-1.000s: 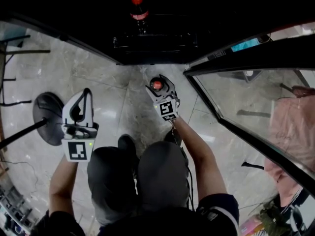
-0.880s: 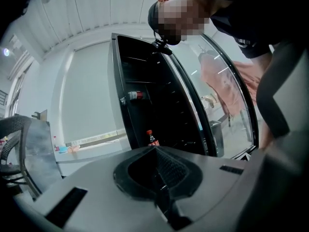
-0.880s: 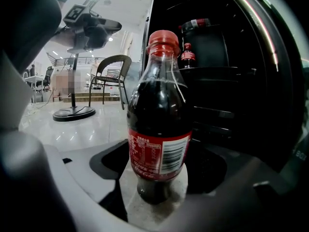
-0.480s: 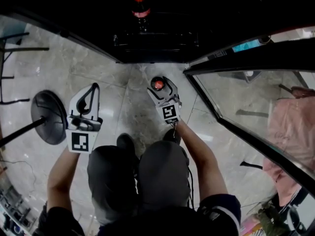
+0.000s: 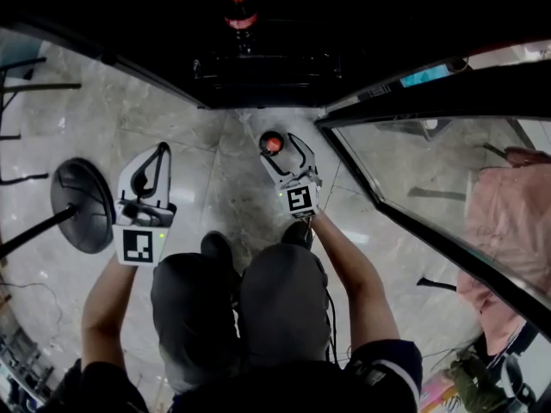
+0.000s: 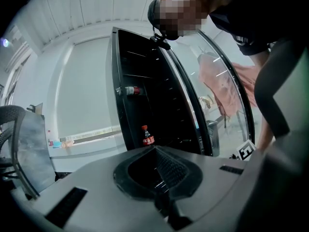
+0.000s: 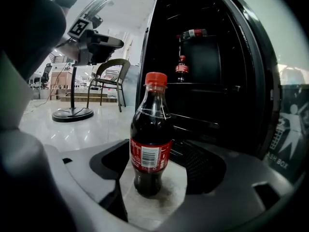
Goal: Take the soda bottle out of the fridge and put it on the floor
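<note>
The soda bottle [image 7: 150, 144], dark cola with a red cap and red label, stands upright on the marble floor. Its cap [image 5: 272, 144] shows just in front of the open fridge [image 5: 267, 67]. My right gripper [image 7: 154, 175] is open around the bottle's base, with a gap visible on the right side. From the head view the right gripper [image 5: 281, 150] sits low by my right foot. My left gripper [image 5: 160, 153] is held off to the left, shut and empty [image 6: 155, 151]. A second bottle [image 5: 238, 3] stands on a fridge shelf [image 7: 181, 67].
The fridge's glass door [image 5: 430, 196] swings open on the right. A round fan base [image 5: 82, 205] with its pole stands at the left. A chair [image 7: 111, 79] is behind it. Another bottle [image 7: 193, 34] lies on an upper shelf. A pink cloth [image 5: 508, 213] shows behind the glass.
My left gripper has drifted a little right and up. The right gripper has stayed by the bottle in front of the fridge, shifting only slightly.
</note>
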A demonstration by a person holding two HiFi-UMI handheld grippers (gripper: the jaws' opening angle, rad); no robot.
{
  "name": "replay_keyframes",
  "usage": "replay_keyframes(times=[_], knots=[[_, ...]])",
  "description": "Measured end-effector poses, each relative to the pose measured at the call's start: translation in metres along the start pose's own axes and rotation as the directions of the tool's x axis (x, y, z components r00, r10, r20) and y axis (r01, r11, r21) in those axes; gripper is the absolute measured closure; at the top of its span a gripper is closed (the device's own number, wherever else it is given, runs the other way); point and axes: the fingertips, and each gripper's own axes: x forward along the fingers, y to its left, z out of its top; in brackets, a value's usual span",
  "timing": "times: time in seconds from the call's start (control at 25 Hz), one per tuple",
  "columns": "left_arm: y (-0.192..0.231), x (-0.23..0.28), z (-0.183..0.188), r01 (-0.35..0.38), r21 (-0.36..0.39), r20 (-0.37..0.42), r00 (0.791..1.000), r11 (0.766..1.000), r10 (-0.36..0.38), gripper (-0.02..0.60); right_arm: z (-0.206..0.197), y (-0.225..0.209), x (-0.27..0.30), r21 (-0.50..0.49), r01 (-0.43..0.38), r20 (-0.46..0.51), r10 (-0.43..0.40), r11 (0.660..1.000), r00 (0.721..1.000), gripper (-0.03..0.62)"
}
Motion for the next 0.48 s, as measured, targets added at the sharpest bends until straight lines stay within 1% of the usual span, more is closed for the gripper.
replay_keyframes(times=[0.08,0.24,0.36,0.44,0.48], knots=[[0.0,-0.001,0.001,-0.002,-0.005,-0.002,1.0,1.0,0.002,0.558,0.003,0.0,-0.005,0.008,-0.002,0.016,0.002,1.0,1.0,0.237],[0.001,-0.004,0.002,-0.006,-0.005,-0.012,1.0,1.0,0.006,0.558,0.012,-0.001,-0.018,0.014,-0.016,0.03,0.015,1.0,0.999,0.273],[0.002,-0.005,0.008,-0.01,-0.006,-0.01,1.0,1.0,0.01,0.558,0.019,-0.002,-0.027,0.008,-0.022,0.029,0.022,1.0,0.999,0.275],[0.002,-0.007,0.011,-0.012,-0.007,-0.013,1.0,1.0,0.012,0.558,0.027,-0.003,-0.034,0.004,-0.029,0.034,0.029,1.0,0.999,0.3],[0.004,-0.008,0.013,-0.014,-0.008,-0.019,1.0,1.0,0.014,0.558,0.032,-0.003,-0.038,0.002,-0.032,0.035,0.032,0.999,0.999,0.324]])
